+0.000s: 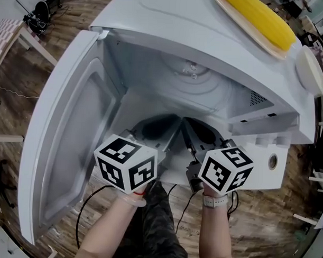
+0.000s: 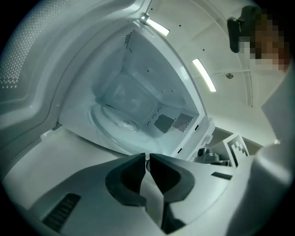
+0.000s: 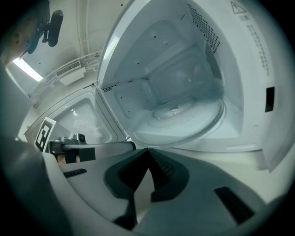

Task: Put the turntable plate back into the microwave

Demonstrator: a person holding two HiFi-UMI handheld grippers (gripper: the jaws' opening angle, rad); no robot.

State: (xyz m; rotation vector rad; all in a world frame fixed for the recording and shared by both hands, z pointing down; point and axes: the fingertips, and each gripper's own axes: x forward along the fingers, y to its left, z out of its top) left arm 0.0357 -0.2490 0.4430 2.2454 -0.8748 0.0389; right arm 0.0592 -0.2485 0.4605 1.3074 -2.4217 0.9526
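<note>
The clear glass turntable plate (image 1: 197, 85) lies inside the open white microwave (image 1: 170, 25), its hub near the middle of the cavity. In the gripper views the plate (image 2: 115, 120) (image 3: 184, 117) looks slightly tilted, and its near rim runs down to the jaws. My left gripper (image 1: 175, 125) and right gripper (image 1: 186, 125) meet side by side at the cavity's front sill. The left gripper (image 2: 147, 157) keeps a thin slit between its jaws, and the right gripper (image 3: 147, 150) is pressed together, both at the plate's near edge. The glass between the pads is barely visible.
The microwave door (image 1: 71, 128) hangs wide open on the left. On top of the microwave sits a tray with a yellow corn cob (image 1: 260, 18). The control panel (image 1: 266, 161) is at the right. Cables trail over the wooden floor below.
</note>
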